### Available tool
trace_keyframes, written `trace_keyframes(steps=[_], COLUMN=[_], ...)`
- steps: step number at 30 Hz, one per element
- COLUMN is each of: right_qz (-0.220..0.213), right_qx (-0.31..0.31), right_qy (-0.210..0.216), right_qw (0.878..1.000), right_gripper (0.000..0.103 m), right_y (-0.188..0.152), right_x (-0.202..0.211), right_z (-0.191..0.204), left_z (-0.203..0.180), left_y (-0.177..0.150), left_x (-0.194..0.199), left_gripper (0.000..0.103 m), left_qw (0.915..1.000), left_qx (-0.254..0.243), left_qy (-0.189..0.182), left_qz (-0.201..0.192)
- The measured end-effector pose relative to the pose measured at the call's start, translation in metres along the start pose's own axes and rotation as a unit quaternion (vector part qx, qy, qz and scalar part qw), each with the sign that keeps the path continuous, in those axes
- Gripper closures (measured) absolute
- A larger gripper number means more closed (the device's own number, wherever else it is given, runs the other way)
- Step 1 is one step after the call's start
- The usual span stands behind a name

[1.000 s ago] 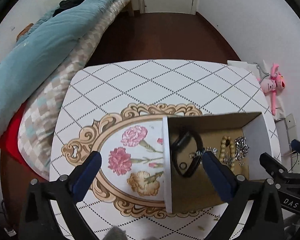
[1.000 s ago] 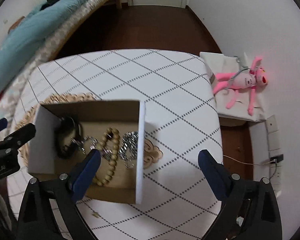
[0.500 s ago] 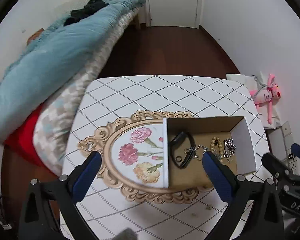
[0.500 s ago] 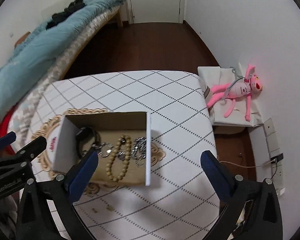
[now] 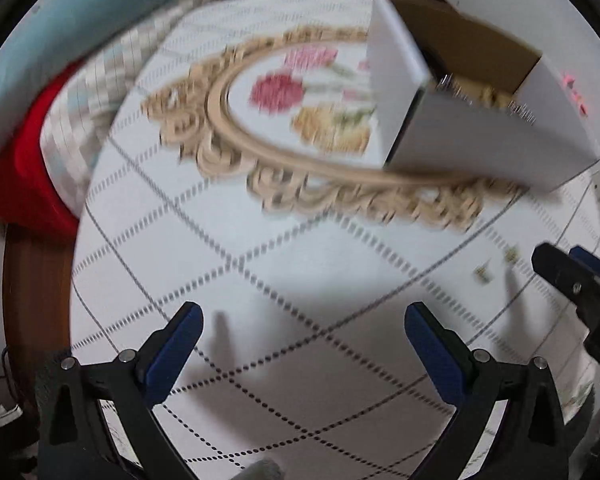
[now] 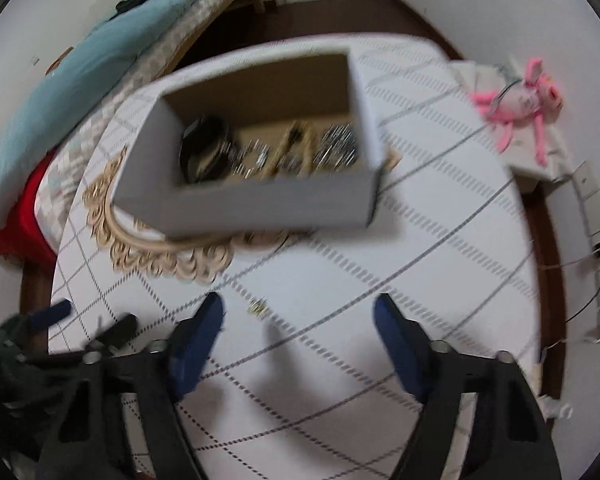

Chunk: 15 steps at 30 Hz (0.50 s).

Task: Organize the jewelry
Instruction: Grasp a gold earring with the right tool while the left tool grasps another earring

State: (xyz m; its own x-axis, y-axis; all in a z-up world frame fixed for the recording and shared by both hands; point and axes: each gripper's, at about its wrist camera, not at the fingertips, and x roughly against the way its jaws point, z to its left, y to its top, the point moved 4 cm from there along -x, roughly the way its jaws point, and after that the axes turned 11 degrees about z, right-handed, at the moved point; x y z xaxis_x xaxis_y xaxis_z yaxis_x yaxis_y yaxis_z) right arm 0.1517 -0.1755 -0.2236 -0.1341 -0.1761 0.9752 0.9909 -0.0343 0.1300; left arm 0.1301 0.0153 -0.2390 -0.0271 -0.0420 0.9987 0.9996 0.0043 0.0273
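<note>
An open white cardboard box point(image 6: 260, 204) on the table holds tangled jewelry point(image 6: 284, 152).

My left gripper point(image 5: 304, 338): matt black plastic frame w/ blue pads that look rubbery, small shiny metal screws. Right gripper point(image 6: 300, 326) same build. Box point(image 6: 260, 204) at 12 o'clock from my right tongs: cardboard, smooth white matt outside, raw brown inside. In it, blurred: a black band point(image 6: 204, 148), glossy-ish; pale beads point(image 6: 290, 148), wood-looking; silvery metal chain bits point(image 6: 338, 144) w/ glints. Table cover point(image 5: 300, 264): smooth, slight sheen, printed pattern; cloth or vinyl, can't tell. Quilt point(image 6: 60, 84) at 10 o'clock: soft teal cloth. Pink toy point(image 6: 520, 100) at 2 o'clock: plush. Floor point(image 6: 340, 20): dark wood, low gloss.
</note>
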Motion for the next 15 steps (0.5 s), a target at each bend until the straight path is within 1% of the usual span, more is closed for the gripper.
trace_keyframes(steps=[2,4,6,7,8,9,10,11,12,15], right_qz=[0.002,0.007,0.01,0.003,0.002,0.0,-0.002,-0.002,-0.003,-0.009], right_qx=[0.005,0.009,0.013,0.017,0.021,0.023,0.024,0.026,0.03,0.043], right_qy=[0.005,0.011,0.011,0.005,0.002,-0.005,-0.013,-0.018,-0.027,-0.037], right_qw=[1.0,1.0,1.0,1.0,1.0,1.0,1.0,0.999,0.999,0.998], right_gripper=[0.031,0.043,0.051,0.054,0.054,0.059,0.067,0.073,0.091,0.091], right_y=[-0.004,-0.007,-0.008,-0.008,-0.008,-0.008,-0.008,-0.008,-0.008,-0.01], right_x=[-0.012,-0.021,-0.029,-0.029,-0.031,-0.032,-0.033,-0.033,-0.034,-0.035], right_z=[0.006,0.013,0.019,0.023,0.026,0.029,0.032,0.034,0.037,0.04], left_z=[0.001,0.002,0.002,0.001,0.001,0.002,0.004,0.004,0.004,0.011], left_y=[-0.003,-0.004,-0.003,-0.003,-0.003,-0.004,-0.004,-0.003,-0.003,-0.001], left_x=[-0.008,-0.008,-0.008,-0.008,-0.008,-0.009,-0.011,-0.011,-0.011,-0.013], left_gripper=[0.0,0.0,0.0,0.0,0.0,0.0,0.0,0.0,0.0,0.0], left_qw=[1.0,1.0,0.9999,0.9999,0.9999,0.9998,0.9996,0.9996,0.9996,0.9997], left_qx=[0.0,0.004,0.005,0.003,0.002,0.003,0.009,0.011,0.01,0.009], left_qy=[0.002,-0.005,-0.008,-0.009,-0.011,-0.015,-0.024,-0.025,-0.025,-0.024], left_qz=[0.005,-0.003,-0.007,-0.01,-0.012,-0.011,-0.008,-0.008,-0.006,-0.006])
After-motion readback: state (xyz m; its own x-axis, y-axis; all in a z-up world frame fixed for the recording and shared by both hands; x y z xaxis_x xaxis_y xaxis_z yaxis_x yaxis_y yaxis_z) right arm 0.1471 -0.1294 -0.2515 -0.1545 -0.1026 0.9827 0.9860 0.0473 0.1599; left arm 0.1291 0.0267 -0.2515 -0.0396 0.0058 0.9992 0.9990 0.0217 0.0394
